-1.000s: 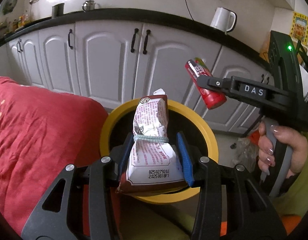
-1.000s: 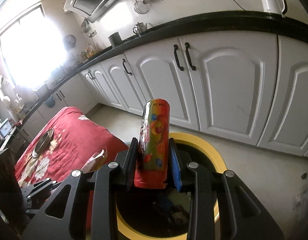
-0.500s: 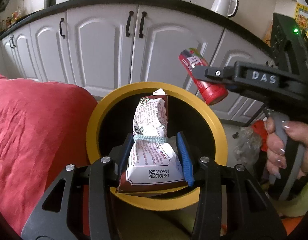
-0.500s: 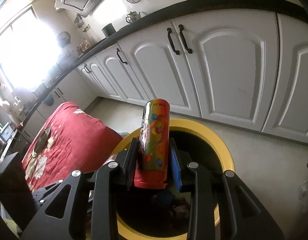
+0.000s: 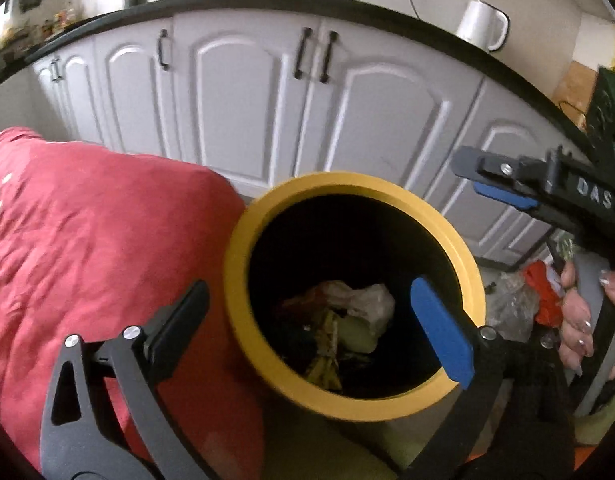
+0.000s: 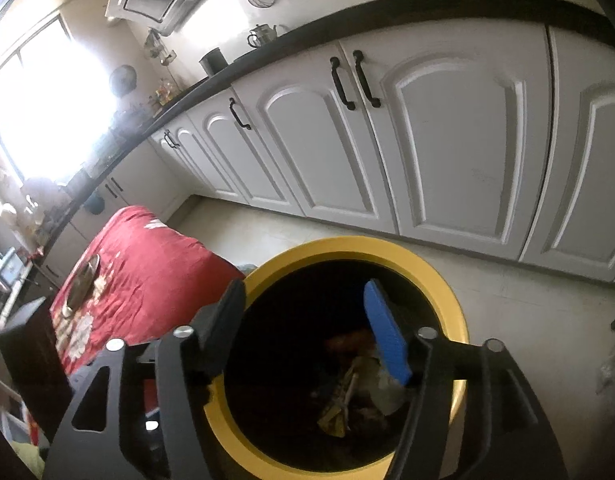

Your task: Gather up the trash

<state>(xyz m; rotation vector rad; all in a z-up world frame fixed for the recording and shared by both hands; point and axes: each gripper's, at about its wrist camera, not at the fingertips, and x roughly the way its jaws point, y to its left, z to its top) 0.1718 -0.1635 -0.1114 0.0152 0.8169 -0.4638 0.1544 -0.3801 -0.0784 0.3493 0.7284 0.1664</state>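
Note:
A bin with a yellow rim (image 5: 235,280) and a black inside stands on the floor below both grippers. Crumpled wrappers and packets (image 5: 347,320) lie at its bottom, also visible in the right wrist view as trash (image 6: 359,392). My left gripper (image 5: 307,320) hangs over the bin mouth, its jaws opening wide with nothing between them. My right gripper (image 6: 307,320) is over the same bin (image 6: 447,292), jaws opening and empty. In the left wrist view the right gripper (image 5: 481,178) reaches in from the right, held by a hand (image 5: 579,320).
A table under a red cloth (image 5: 87,260) touches the bin's left side; a metal dish (image 6: 81,280) sits on it. White cabinet doors (image 5: 243,92) run behind under a black counter with a white kettle (image 5: 483,24). A plastic bag (image 5: 511,308) lies on the floor right of the bin.
Both grippers have opened. The snack packet has left the left jaws and the red tube has left the right jaws. The left gripper has sunk a little toward the bin.

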